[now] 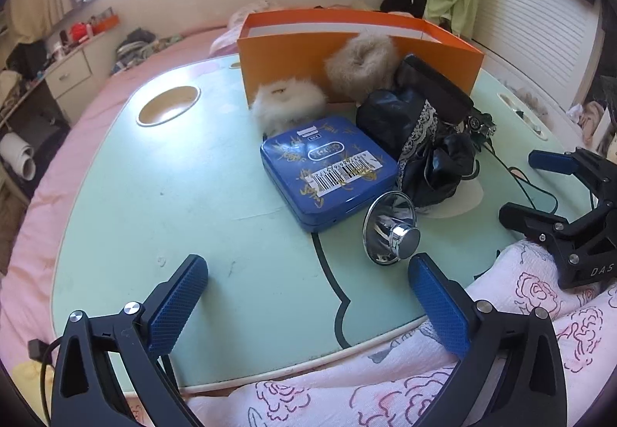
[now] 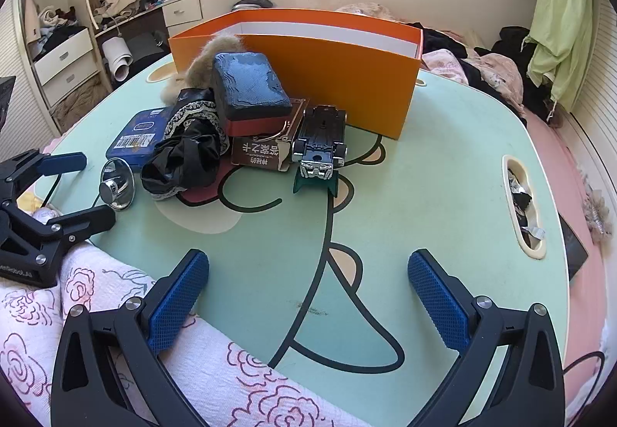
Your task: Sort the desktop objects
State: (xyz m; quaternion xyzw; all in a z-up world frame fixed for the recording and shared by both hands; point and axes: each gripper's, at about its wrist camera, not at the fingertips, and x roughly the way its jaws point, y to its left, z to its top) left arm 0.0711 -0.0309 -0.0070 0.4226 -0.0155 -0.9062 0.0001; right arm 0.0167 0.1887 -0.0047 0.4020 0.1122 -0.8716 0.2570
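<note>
On the mint-green lap table (image 1: 173, 195) stand an open orange box (image 1: 347, 53) (image 2: 327, 80), a blue tin (image 1: 327, 168) (image 2: 135, 136), a chrome reflector (image 1: 393, 232) (image 2: 117, 186), a black lace-trimmed cloth (image 1: 420, 142) (image 2: 185, 157), two furry scrunchies (image 1: 287, 105) (image 1: 360, 63), a dark blue case (image 2: 250, 91) on a brown card box (image 2: 262, 153), and an upturned toy car (image 2: 322, 142). My left gripper (image 1: 308, 292) is open and empty near the table's front edge, close to the reflector. My right gripper (image 2: 308, 288) is open and empty over the front right of the table.
A pink floral quilt (image 1: 520, 311) (image 2: 96, 292) lies along the table's front edge. The table has a round cup recess (image 1: 169, 105) and an oval slot (image 2: 522, 207) holding scraps. A black cable (image 1: 532, 184) trails at the right. The table sits on a pink bed.
</note>
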